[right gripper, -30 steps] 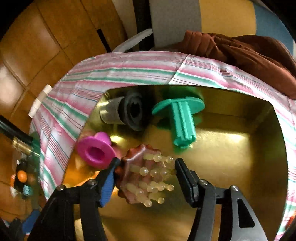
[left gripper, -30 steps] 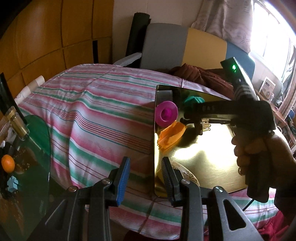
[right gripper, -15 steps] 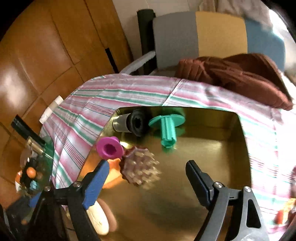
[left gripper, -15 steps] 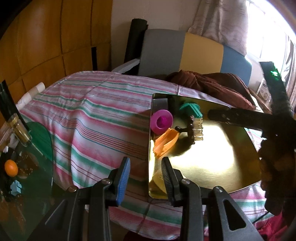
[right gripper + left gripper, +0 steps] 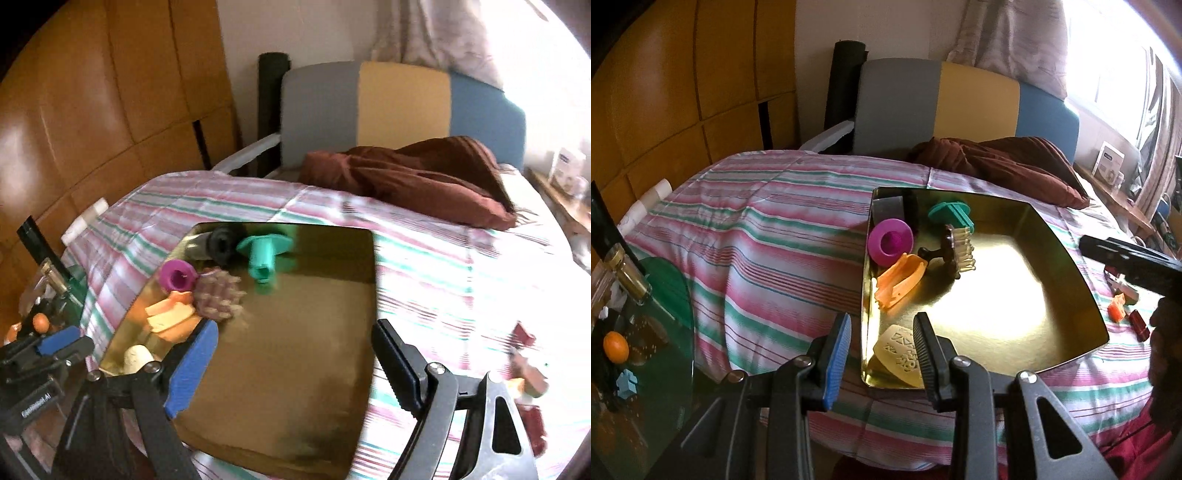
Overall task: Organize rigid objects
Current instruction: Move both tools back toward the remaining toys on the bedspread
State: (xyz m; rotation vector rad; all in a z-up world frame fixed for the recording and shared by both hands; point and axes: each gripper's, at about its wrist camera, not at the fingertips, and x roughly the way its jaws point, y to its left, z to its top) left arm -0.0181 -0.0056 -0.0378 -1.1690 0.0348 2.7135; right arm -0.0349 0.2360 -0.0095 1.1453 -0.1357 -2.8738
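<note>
Hovering over the near edge of the gold tray (image 5: 303, 369), the right tool (image 5: 291, 365) is spread wide and grips nothing. Ahead of it to the left, inside the tray, the brown bristled brush (image 5: 218, 297) lies touching the magenta cup (image 5: 177, 278) and the orange piece (image 5: 170, 317), with the teal spool (image 5: 264, 256) just beyond. The left tool (image 5: 882, 354) is also parted and empty, at the tray's near left corner above a cream stamp (image 5: 897, 349).

Cream embossed piece (image 5: 900, 350) partly behind left tongs (image 5: 882, 354); small red bits (image 5: 528, 373) blurred
</note>
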